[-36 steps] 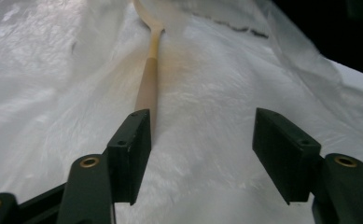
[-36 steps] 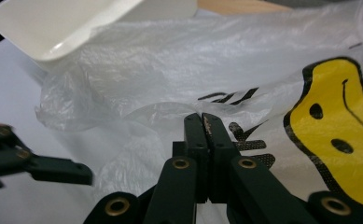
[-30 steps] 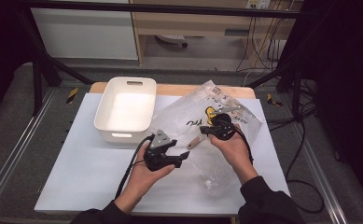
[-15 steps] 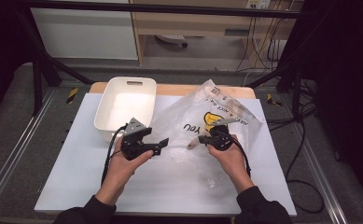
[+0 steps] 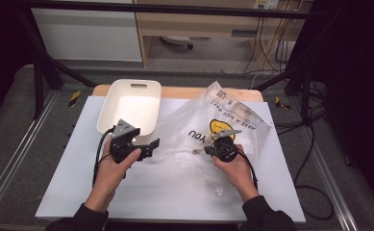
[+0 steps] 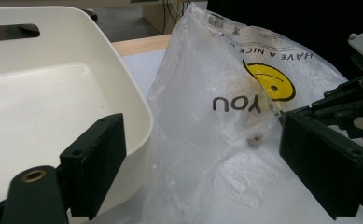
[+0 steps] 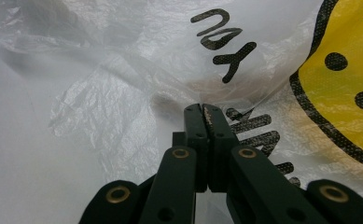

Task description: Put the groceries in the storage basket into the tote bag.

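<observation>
Clear crinkled plastic bag with yellow smiley print [image 5: 223, 127] lies on white worktop [image 5: 69, 168], at 3 o'clock of white rectangular plastic tub [image 5: 131, 103]. Right hand-held gripper [image 5: 208, 149] clamped together on bag film near its middle. Left hand-held gripper [image 5: 152, 147], jaws just opening, stands apart and empty at tub's near corner. Risk: thin film could slip or tear from single pinch; small pale item inside [image 6: 254, 140] might spill through slack mouth.

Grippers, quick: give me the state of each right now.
Left hand-held gripper: open, jaws just opened wider, nothing between them.
Right hand-held gripper: shut, against the plastic bag; whether it pinches the film cannot be told.
</observation>
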{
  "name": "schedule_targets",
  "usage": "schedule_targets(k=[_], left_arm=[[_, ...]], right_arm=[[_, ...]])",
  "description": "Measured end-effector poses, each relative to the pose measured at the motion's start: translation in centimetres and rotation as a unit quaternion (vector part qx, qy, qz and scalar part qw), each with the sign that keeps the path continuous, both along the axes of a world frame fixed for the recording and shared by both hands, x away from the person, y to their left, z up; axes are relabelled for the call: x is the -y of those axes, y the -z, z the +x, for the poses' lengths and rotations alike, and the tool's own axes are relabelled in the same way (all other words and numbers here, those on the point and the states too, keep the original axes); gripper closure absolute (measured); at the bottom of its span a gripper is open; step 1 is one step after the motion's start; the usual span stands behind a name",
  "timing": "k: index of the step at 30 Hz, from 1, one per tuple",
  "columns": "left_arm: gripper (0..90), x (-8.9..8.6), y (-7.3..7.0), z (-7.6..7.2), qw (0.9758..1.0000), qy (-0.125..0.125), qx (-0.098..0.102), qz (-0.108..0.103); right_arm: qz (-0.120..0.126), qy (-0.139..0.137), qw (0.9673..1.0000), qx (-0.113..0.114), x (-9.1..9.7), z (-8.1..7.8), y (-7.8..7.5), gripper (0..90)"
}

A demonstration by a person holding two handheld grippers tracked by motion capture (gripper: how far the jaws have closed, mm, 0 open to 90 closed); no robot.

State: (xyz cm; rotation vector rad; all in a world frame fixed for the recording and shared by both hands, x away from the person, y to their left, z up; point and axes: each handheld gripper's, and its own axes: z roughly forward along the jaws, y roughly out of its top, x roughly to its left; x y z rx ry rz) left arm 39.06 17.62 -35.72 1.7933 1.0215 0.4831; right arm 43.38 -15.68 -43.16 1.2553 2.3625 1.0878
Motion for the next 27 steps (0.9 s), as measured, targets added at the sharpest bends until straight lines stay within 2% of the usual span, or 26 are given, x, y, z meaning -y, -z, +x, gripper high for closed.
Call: schedule_targets(k=[4,17,27], left_arm=[[13.0,-0.6,-0.1,-0.3,0.9999,-0.007,0.007,0.01],[10.9,-1.5,0.3,-0.4,0.9995,-0.02,0.009,0.022],[10.8,-2.1,0.2,-0.2,0.9993,-0.025,0.013,0.023]], right_arm=[[-0.002,-0.004,1.0,-0.001,0.2,-0.3,0.0,90.0],[-0.007,-0.002,1.0,-0.006,0.6,-0.6,0.2,87.8],[-0.012,-0.009,0.9999,-0.007,0.5,-0.8,0.3,78.6]])
